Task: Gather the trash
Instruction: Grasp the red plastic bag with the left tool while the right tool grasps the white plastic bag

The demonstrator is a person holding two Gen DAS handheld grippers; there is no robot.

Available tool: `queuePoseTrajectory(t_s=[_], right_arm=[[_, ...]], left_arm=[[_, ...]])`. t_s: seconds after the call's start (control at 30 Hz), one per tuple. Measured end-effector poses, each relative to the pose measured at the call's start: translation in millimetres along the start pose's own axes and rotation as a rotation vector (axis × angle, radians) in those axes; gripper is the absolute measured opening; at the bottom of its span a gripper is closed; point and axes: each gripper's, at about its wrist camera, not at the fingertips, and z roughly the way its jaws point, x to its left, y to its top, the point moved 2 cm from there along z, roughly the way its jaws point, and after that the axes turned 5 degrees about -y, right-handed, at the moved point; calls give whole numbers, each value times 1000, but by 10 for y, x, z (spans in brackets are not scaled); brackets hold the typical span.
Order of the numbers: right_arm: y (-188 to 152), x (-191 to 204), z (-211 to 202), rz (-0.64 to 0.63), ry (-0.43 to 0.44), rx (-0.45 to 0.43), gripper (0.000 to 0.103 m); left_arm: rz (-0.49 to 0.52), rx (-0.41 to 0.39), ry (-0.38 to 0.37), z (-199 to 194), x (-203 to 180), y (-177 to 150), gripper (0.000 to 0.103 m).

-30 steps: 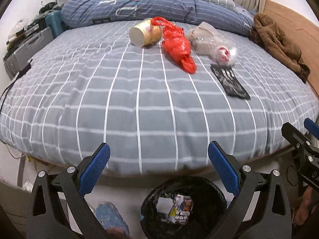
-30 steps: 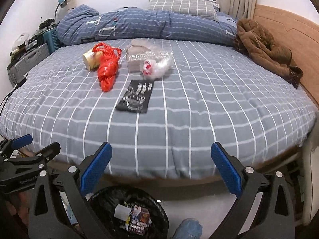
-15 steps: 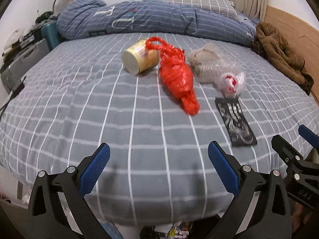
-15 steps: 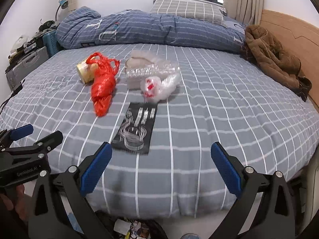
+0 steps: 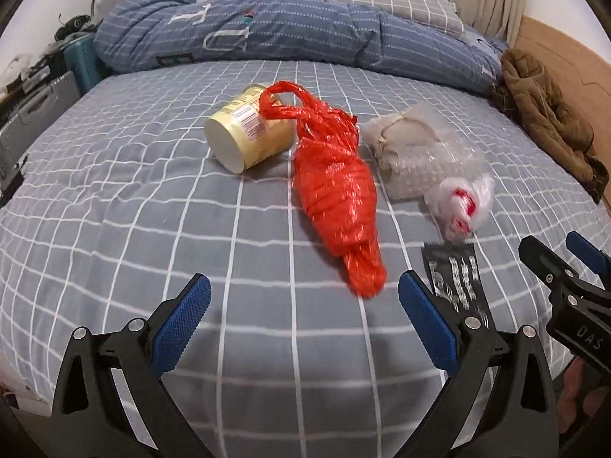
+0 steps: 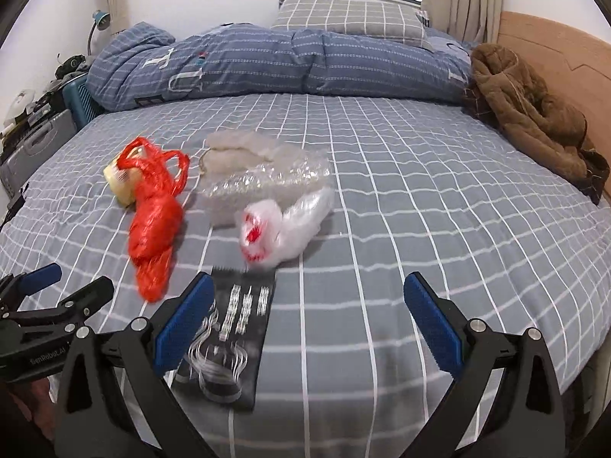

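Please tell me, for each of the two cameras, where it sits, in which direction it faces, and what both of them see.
Left wrist: rides the left claw, low over the bed's near edge, facing the red plastic bag; the right claw shows at right.
Right wrist: rides the right claw, facing the black packet; the left claw shows at left.
Shared: bag, packet, yellow cup, bubble wrap.

A bed (image 5: 114,206) in grey checked sheets carries a red plastic bag (image 5: 336,194). Left of the bag lies a yellow cup (image 5: 244,137); right, bubble wrap (image 5: 416,152); nearer, a black packet (image 6: 233,339).
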Motion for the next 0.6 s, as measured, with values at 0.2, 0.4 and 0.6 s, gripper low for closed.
queuePoseTrajectory(t_s=[0.2, 0.4, 0.6], right_arm=[[179, 60, 284, -19, 15, 20, 95], [279, 81, 545, -10, 15, 43, 95], [330, 79, 720, -4, 33, 62, 90]], left_arm=[[5, 13, 1, 213, -10, 161, 97], [33, 36, 5, 459, -86, 254, 97], [25, 34, 0, 597, -65, 380, 96]])
